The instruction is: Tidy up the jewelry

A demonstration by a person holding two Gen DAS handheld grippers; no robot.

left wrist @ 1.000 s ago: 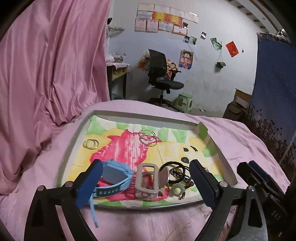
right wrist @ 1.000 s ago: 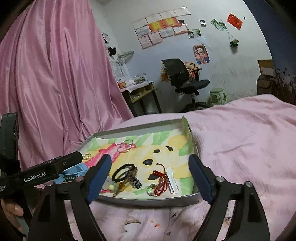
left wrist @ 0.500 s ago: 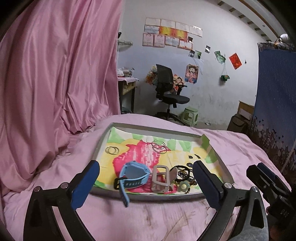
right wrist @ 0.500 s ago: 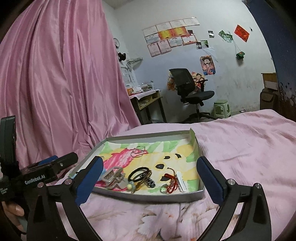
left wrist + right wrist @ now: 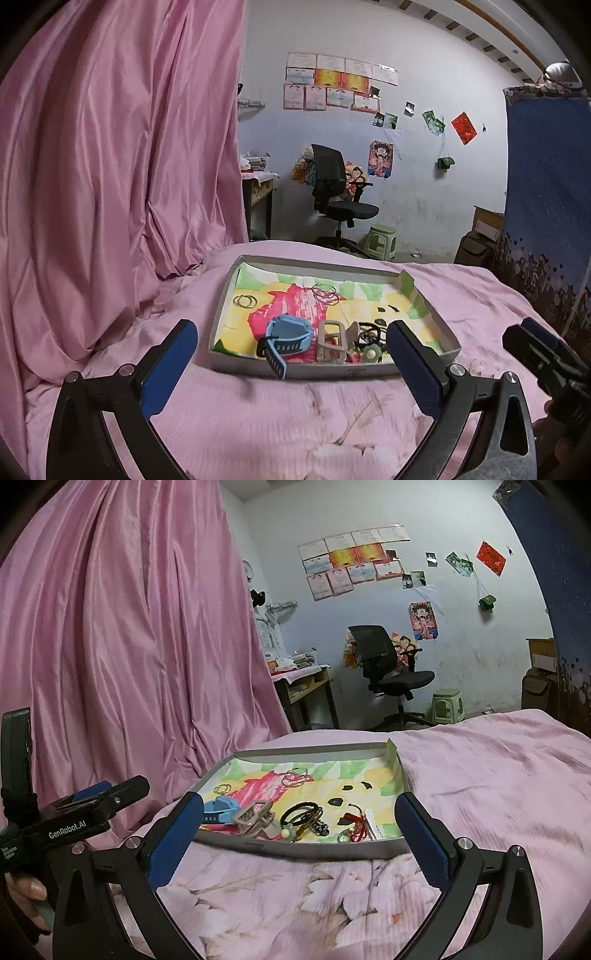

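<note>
A shallow grey tray [image 5: 332, 371] with a colourful drawing inside lies on the pink bed; it also shows in the right wrist view [image 5: 306, 849]. In it lie a blue watch [image 5: 286, 334], a beige watch [image 5: 332, 339], black hair ties [image 5: 301, 812], thin gold rings [image 5: 243, 301], thin bangles [image 5: 325, 293], a red-and-white piece [image 5: 360, 827]. My left gripper [image 5: 291, 373] is open and empty, just short of the tray's near wall. My right gripper [image 5: 301, 840] is open and empty, also at the near wall.
A pink curtain [image 5: 110, 166] hangs on the left. A pink floral bedspread [image 5: 480, 775] covers the bed. A desk [image 5: 306, 686], an office chair [image 5: 336, 199] and a green stool [image 5: 382, 242] stand behind. A blue cloth [image 5: 546, 192] hangs at right.
Both grippers have pulled back and up from the tray, which now looks smaller and farther. The blue watch's strap now hangs over the tray's near wall.
</note>
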